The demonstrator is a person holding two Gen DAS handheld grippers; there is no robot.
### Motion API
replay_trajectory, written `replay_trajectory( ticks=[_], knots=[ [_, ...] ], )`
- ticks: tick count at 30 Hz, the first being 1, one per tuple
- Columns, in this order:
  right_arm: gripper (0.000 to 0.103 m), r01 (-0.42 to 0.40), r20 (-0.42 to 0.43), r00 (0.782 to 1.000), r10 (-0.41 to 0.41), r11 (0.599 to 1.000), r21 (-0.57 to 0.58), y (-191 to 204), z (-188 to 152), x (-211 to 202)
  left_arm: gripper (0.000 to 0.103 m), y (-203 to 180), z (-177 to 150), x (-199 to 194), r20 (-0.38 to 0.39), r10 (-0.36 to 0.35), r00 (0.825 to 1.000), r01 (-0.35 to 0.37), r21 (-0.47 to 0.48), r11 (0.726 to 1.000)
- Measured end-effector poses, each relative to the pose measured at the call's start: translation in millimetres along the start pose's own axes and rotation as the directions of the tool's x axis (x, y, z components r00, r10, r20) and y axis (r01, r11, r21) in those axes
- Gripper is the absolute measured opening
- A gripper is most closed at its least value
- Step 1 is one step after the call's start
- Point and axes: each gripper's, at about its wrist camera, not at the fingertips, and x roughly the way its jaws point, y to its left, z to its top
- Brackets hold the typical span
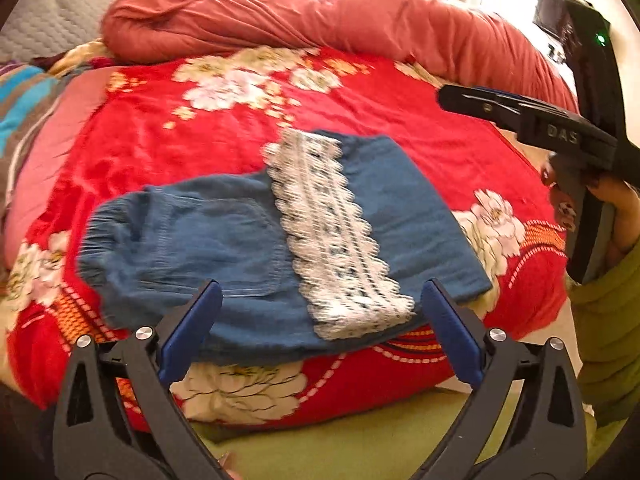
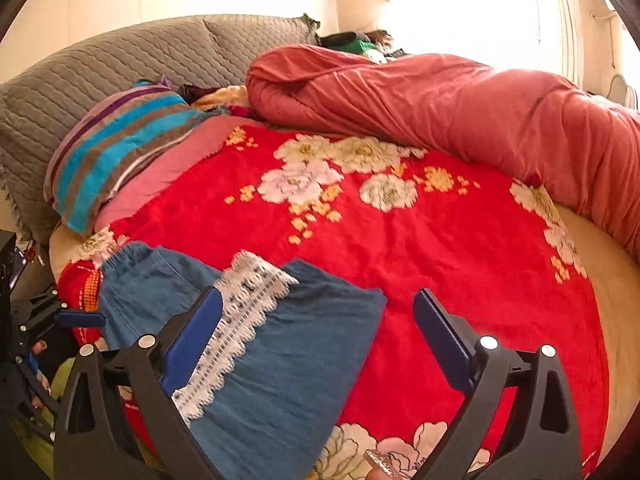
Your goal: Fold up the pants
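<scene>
Bed: a red blanket [image 2: 460, 264] printed with white and yellow flowers covered the mattress.
Bedding behind: a rolled salmon-pink duvet [image 2: 460, 100] lay along the far edge; a grey quilted headboard cushion [image 2: 120, 60] and a striped pillow [image 2: 120, 152] sat at the head end.
Pants: blue denim pants [image 1: 224, 240], folded into a compact shape, lay flat on the blanket near its front edge, with a band of white lace trim [image 1: 332, 240] running across the top layer and an elastic waistband bunched at one end.
Pants and left gripper: the pants lay just ahead of the left gripper [image 1: 320, 312]; their near edge showed between the two blue pads, though I could not tell whether the pads touched the cloth.
Left jaws: spread wide, gripping nothing.
Pants and right gripper: the right gripper [image 2: 318, 320] hovered over the fold's lace end; its left pad overlapped the denim in the view, and its right pad stood over bare blanket.
Right jaws: also spread wide, holding nothing.
Left view only: the right gripper seen from the side, held by a hand [image 1: 612, 208] in a green sleeve, above the blanket and clear of the pants.
Right view only: the headboard cushion in full, the striped pillow, and a bright window [image 2: 480, 8].
</scene>
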Motion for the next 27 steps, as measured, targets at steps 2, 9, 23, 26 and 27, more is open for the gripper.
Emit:
replay_trajectory(
  ticks=[2, 9, 23, 26, 27],
  knots=[
    [0.097, -0.01, 0.007, 1.0, 0.01, 1.0, -0.016, 6, 5, -1, 0.093, 8, 0, -7, 0.016, 0.025, 1.0, -0.025, -0.021, 0.999],
    [0.097, -0.046, 0.016, 0.999, 0.047, 0.996, -0.072, 33, 22, 5, 0.093, 38, -5, -20, 0.028, 0.095, 0.995, -0.091, -0.106, 0.99],
    [0.097, -0.159, -0.081, 0.986, 0.146, 0.968, -0.193, 102, 51, 57, 0.093, 96, -23, -14, -0.021, 0.112, 0.993, -0.114, -0.261, 0.959],
    [0.097, -0.186, -0.125, 0.979, 0.162, 0.96, -0.21, 115, 54, 76, 0.093, 107, -27, -9, -0.036, 0.102, 0.994, -0.108, -0.293, 0.95],
    [0.097, -0.193, -0.135, 0.977, 0.167, 0.958, -0.213, 118, 54, 80, 0.093, 112, -29, -7, -0.043, 0.096, 0.994, -0.104, -0.308, 0.946]
  ],
)
